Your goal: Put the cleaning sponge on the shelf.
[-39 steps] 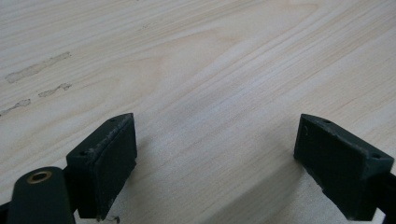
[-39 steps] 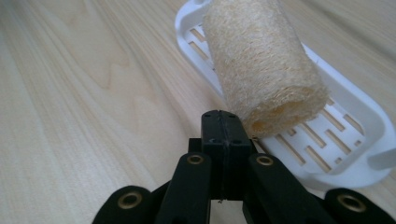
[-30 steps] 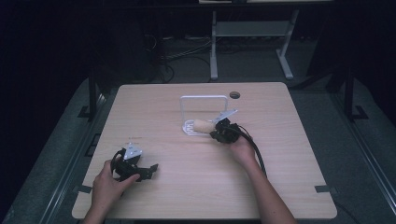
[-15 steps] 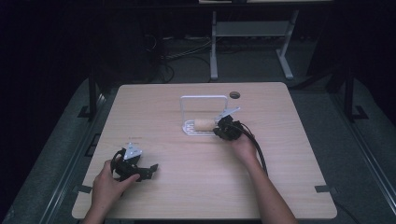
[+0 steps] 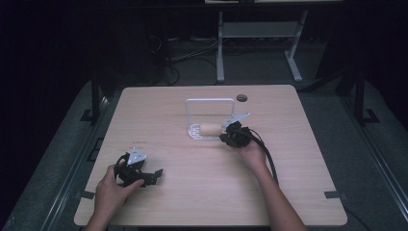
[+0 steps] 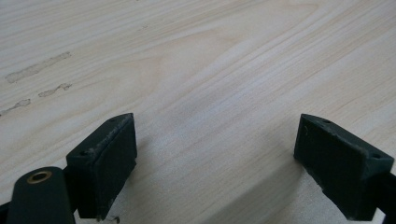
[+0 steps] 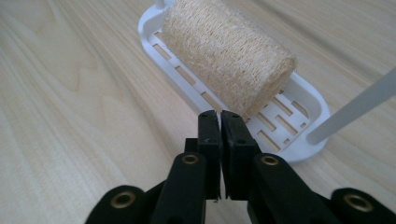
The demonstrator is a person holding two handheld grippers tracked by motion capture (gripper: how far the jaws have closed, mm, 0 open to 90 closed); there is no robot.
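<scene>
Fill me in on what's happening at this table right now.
A person holds a gripper in each hand at a wooden table. The right gripper, jaws shut on nothing, points at a loofah roll lying in a white slatted rack near the table's middle, its tips close to the roll's near end. The left gripper rests near the front left of the table with its jaws wide open over bare wood.

A pale wood worktop (image 5: 192, 192) with a dark round hole (image 5: 242, 98) near its far edge; behind it, a grey metal stand (image 5: 255, 33) and tangled cables (image 5: 187, 53) on the floor.
</scene>
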